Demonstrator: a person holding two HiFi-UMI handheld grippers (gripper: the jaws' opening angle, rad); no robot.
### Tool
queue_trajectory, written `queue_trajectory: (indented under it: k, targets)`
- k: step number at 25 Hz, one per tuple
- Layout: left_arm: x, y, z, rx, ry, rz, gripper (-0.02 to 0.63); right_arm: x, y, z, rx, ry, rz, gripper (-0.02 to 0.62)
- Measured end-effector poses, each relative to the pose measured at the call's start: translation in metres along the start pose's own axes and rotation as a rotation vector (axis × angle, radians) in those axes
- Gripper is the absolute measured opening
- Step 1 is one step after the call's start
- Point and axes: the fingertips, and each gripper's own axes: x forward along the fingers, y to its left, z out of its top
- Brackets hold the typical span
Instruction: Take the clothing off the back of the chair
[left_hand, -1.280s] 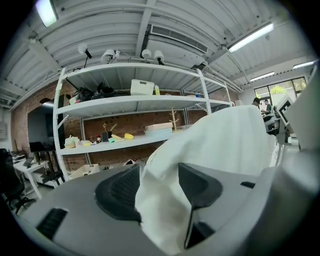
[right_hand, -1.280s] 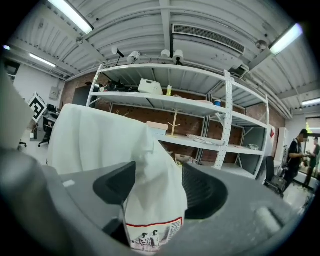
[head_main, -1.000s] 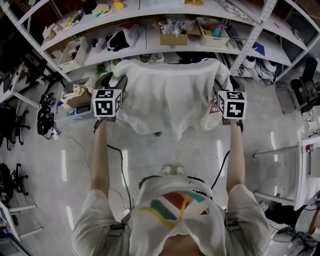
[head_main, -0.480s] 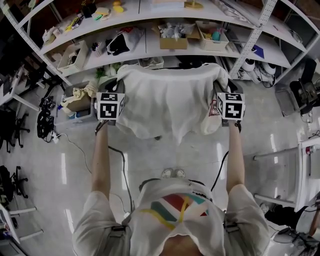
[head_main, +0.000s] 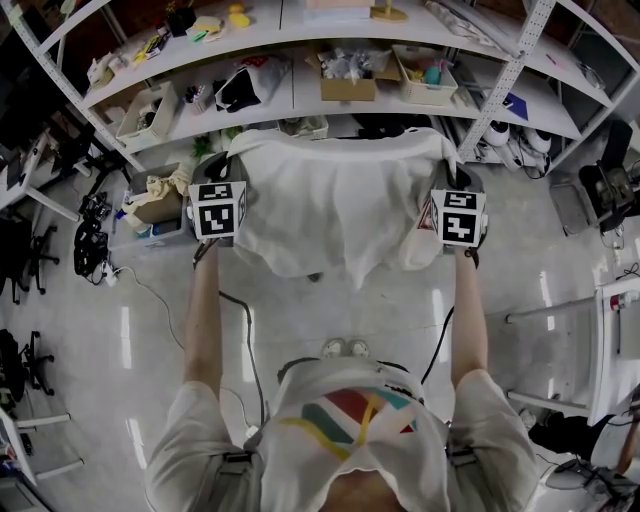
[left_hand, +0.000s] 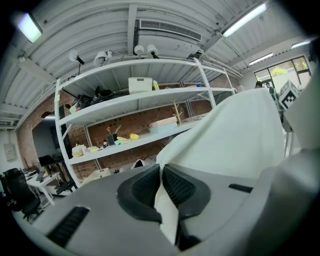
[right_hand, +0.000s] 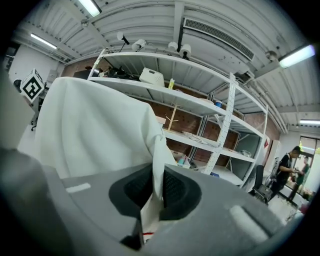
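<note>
Nearest the camera, the person's two forearms (head_main: 203, 320) are stretched forward and roughly parallel over the pale floor (head_main: 380, 300).

At the end of the left arm, the left gripper (head_main: 228, 165) is set at the upper left corner of the white garment (head_main: 340, 200). Its jaws are seen in the left gripper view (left_hand: 162, 187) to be pressed together, with a fold of the white cloth pinched between the dark pads. The right gripper (head_main: 448, 172) is set likewise at the upper right corner. In the right gripper view (right_hand: 154, 192) its jaws are also closed on a thin fold, and a strip of cloth hangs below them.

The garment is draped over the back of the chair, which is hidden beneath it. Its long top edge runs from side to side between the two pairs of jaws, so the cloth lies inward of each gripper. The body of the garment hangs down on the near side. Neither hand is placed nearer than the other. A joint lift upward and toward the person is judged to be what clears the chair back.

Furthest off, the shelving (head_main: 300, 90) with its boxes is seen behind the chair.
</note>
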Motion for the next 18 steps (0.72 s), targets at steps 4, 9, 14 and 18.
queue_trajectory:
  k: [4,9,14,18]
  targets:
    - [-0.009,0.011,0.008,0.001,-0.038,0.054,0.023,-0.005,-0.003,0.001,0.005,-0.004,-0.014,0.008]
    - [-0.024,0.02,0.021,-0.006,-0.089,0.115,0.023,-0.012,-0.013,0.007,-0.004,-0.044,-0.04,0.006]
    - [-0.034,0.026,0.037,-0.008,-0.12,0.127,0.023,-0.016,-0.019,0.011,-0.018,-0.044,-0.051,0.006]
    - [-0.044,0.032,0.048,0.002,-0.138,0.142,0.023,-0.023,-0.023,0.02,-0.026,-0.061,-0.055,0.006]
